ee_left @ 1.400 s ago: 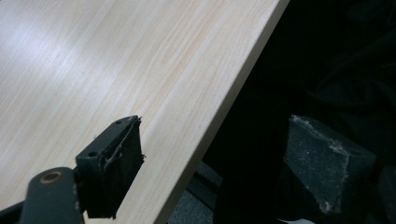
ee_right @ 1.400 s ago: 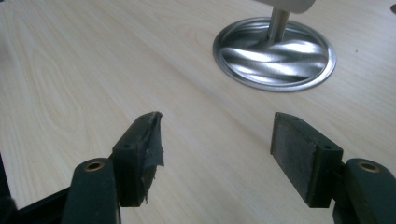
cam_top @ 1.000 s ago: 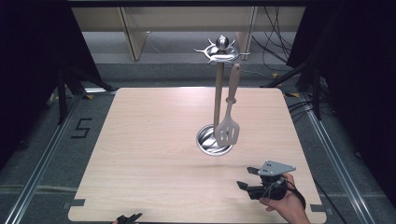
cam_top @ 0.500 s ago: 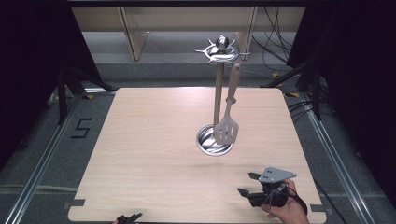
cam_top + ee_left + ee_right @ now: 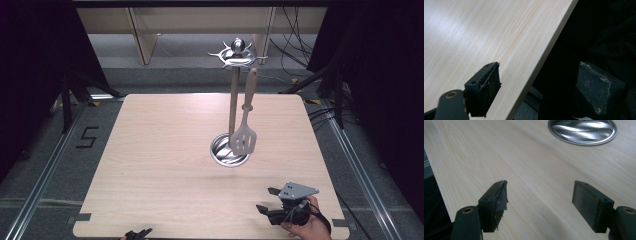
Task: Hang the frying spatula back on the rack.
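Observation:
A metal utensil stand [image 5: 234, 95] rises from a round steel base [image 5: 225, 152] [image 5: 584, 131] near the table's middle. From one of its top hooks hangs a wooden slotted spatula [image 5: 244, 127]. My right gripper [image 5: 267, 200] [image 5: 540, 198] is held by a hand near the front right edge of the table, jaws wide open over bare wood with nothing between them. The tips of my left gripper [image 5: 137, 233] [image 5: 541, 87] poke in at the front edge, left of centre; it is open and straddles the table's edge, with one jaw over the wood and the other beyond it.
The light wooden table [image 5: 165, 150] stands on dark floor with metal rails [image 5: 45, 175] on both sides. Black curtains [image 5: 30, 60] hang left and right. Cables [image 5: 295, 45] and wooden furniture legs [image 5: 137, 35] lie behind the table.
The right gripper has drawn back toward the front right edge of the table and stayed open. The stand and spatula have not moved.

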Available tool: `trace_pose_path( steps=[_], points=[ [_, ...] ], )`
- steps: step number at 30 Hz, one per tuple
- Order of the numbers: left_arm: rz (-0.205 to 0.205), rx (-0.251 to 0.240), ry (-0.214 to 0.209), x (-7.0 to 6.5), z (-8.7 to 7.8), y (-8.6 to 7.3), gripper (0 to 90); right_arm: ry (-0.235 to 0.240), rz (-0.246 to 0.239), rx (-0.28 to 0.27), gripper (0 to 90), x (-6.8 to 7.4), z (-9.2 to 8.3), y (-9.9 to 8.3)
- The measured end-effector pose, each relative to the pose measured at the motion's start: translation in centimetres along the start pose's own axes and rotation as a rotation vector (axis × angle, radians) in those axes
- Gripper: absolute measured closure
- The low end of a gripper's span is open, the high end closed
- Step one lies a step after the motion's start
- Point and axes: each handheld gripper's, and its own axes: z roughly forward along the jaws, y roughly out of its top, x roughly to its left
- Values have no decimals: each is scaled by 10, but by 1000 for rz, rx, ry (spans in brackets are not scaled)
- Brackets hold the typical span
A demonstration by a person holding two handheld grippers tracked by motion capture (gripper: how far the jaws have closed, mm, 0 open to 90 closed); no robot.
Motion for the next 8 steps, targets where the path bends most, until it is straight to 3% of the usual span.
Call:
trace_pose_path(
  steps=[8],
  points=[
    [2,3,0,-1,2,0,182,-4,5,0,292,-1,-1,-2]
  ],
)
